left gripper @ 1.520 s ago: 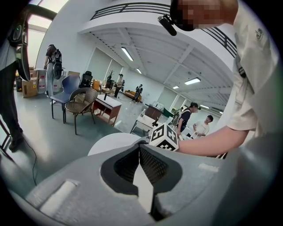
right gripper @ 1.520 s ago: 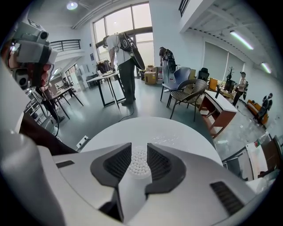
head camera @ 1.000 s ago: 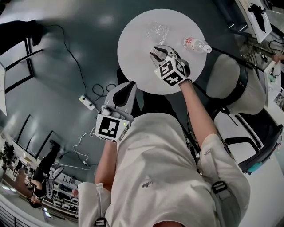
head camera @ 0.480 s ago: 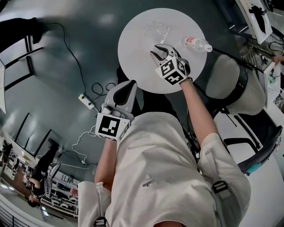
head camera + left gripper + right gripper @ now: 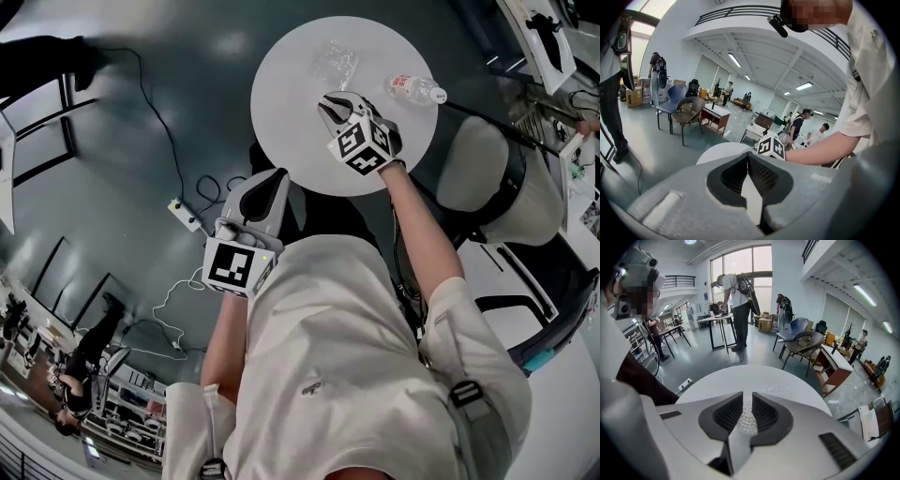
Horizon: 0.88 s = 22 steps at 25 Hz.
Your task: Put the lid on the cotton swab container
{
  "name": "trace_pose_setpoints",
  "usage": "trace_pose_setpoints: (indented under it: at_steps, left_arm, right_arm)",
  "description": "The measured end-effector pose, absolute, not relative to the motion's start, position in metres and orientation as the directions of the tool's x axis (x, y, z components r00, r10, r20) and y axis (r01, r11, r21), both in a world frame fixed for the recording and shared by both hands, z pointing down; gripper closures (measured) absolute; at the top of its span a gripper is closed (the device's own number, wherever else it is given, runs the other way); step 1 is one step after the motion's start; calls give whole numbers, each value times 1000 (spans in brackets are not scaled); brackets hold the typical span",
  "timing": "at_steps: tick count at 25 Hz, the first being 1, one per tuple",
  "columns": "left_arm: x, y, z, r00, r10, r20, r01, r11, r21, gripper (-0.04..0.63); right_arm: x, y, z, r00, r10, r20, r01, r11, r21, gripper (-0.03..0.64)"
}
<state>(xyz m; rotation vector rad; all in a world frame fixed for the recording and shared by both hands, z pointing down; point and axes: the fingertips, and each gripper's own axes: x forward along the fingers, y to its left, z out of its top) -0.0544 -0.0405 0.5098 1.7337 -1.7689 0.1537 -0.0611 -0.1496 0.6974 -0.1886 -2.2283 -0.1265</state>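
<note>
Steadiness matters: right tongs (image 5: 330,105), jaws just closing, pinch the clear tub of white cotton swabs (image 5: 748,420) on the round white table (image 5: 281,112). Keep it upright while left tongs (image 5: 275,178), pressed together and empty, fetch what looks like the clear plastic lid (image 5: 335,64) lying beyond.

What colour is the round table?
The table is white, clearest in the head view.

A round white table (image 5: 291,141) is standing on a dark floor (image 5: 169,94). A clear lid (image 5: 334,64) is lying near its far edge, a bottle (image 5: 415,92) is lying sideways at its right edge, and a swab container (image 5: 748,419) is sitting nearer the middle
</note>
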Motion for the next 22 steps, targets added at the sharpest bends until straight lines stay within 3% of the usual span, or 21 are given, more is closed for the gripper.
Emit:
trace_pose_setpoints:
  at_steps: [14,22]
  left_arm:
    - [-43,-40,493,55,-873,484,-950,104,294,584]
    - [-37,-61,474,116,-882,457,-969,1,246,584]
  right_arm:
    - [-24,-139,649,-644,96,759,219,974,64,582]
    - [9,-152,616,-683,-2,730,117,987,113,592]
